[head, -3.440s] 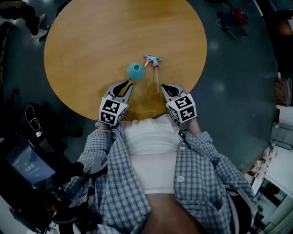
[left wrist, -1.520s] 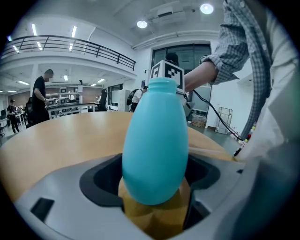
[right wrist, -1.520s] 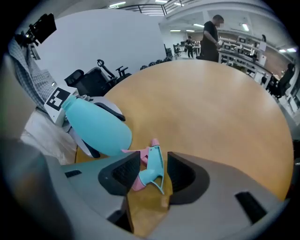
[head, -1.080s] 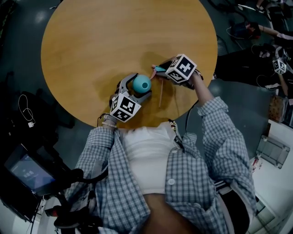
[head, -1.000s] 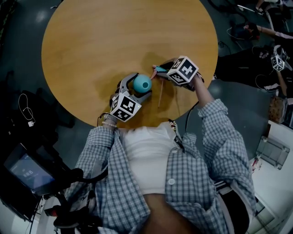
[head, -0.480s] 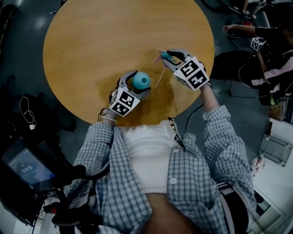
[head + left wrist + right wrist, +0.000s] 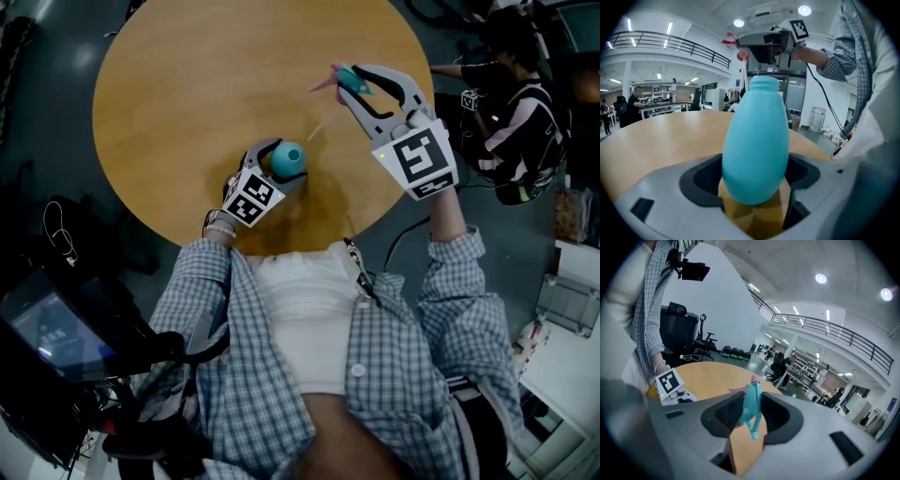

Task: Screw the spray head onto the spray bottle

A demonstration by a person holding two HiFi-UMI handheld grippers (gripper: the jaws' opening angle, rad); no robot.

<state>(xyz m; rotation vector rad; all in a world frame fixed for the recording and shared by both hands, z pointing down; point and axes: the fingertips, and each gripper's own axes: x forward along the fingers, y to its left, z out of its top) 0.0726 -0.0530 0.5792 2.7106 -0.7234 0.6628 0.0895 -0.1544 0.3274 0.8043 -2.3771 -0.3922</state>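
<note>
You've raised the spray head [image 7: 343, 77] clear off the surface [image 7: 187, 84] since half a second ago.

Your right gripper [image 7: 354, 82] now holds it in the air, up and to the right of the spray bottle [image 7: 288, 157]. Its fingers have just been closing and are clamped on the teal-and-pink head, and the thin dip tube [image 7: 321, 127] hangs down toward the wood. Your left gripper [image 7: 281, 161] hasn't moved. Its fingers are spread wide and pressed against the sides of the teal bottle, which stands upright near your edge. The neck is uncapped, and the opaque walls hide whatever is inside.
</note>
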